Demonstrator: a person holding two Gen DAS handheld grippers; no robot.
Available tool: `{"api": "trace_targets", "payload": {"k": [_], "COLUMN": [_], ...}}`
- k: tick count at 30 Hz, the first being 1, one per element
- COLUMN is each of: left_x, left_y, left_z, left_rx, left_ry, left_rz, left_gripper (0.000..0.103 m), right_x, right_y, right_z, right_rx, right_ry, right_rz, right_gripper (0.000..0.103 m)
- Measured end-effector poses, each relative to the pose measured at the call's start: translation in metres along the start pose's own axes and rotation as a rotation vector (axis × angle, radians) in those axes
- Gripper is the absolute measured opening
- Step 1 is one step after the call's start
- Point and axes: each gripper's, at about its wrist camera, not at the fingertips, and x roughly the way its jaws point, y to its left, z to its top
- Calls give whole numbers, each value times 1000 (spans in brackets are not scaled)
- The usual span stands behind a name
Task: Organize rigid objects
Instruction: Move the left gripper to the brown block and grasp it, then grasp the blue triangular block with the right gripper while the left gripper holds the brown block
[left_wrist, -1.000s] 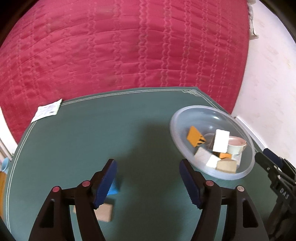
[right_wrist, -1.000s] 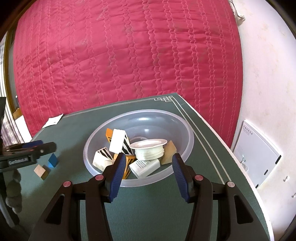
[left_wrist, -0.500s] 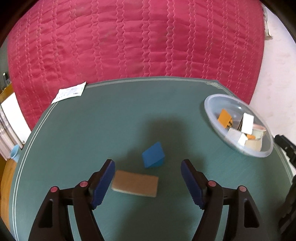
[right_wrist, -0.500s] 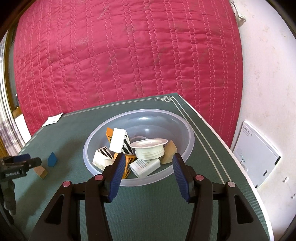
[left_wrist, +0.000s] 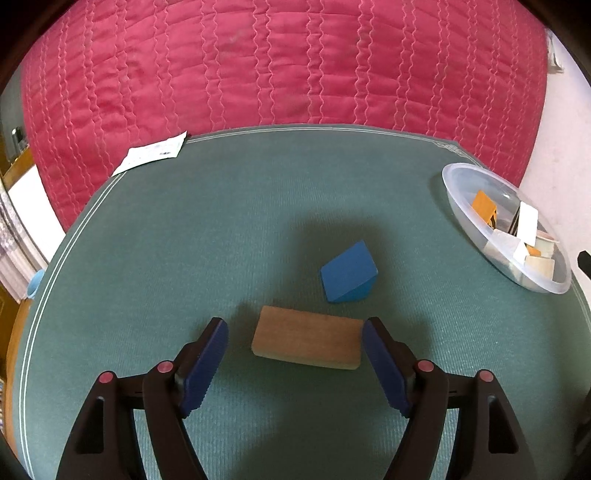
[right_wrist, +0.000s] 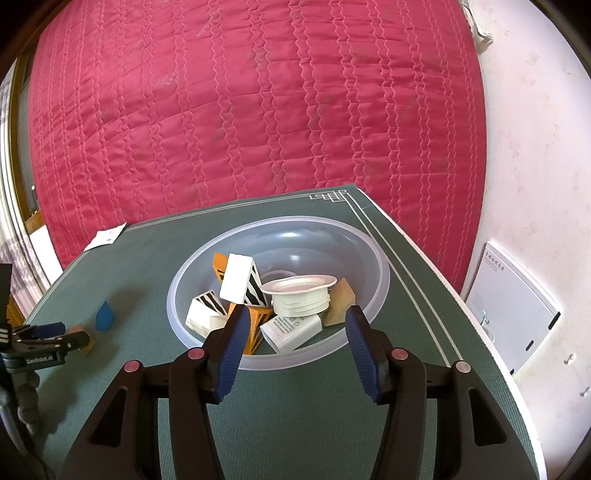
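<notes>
A flat tan wooden block lies on the green mat, between the open fingers of my left gripper; its right end is close to the right finger. A blue wedge block lies just beyond it. Both show small in the right wrist view, the blue wedge and the tan block partly behind the left gripper. A clear plastic bowl holds several small rigid pieces, among them a white cap. My right gripper is open and empty at the bowl's near rim. The bowl sits far right in the left wrist view.
The green mat covers the table, with a red quilted bed behind it. A white paper slip lies at the mat's far left corner. A white wall and a white panel stand to the right.
My left gripper has swung left, away from the bowl, and come down over the tan block, which now lies between its fingers. My right gripper has stayed at the bowl.
</notes>
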Motion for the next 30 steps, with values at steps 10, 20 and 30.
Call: {"api": "trace_targets", "payload": {"k": [10,20,30], "left_x": [7,7,3], "left_y": [-3,-8,-7], "left_z": [-4,-4,-5], "left_rx": [19,41,26], "left_ry": [35,29,7], "left_rz": [-7,-17,-3], "left_gripper": [79,65,64], "right_x": [0,1,3], "right_y": [1,2,2], "right_z": [-1,-2,-3], "right_rx": [-1,-2,-3], "right_ry": [1,2,6], "right_rz": [-1,-2,-12], "right_gripper": [56,56,56]}}
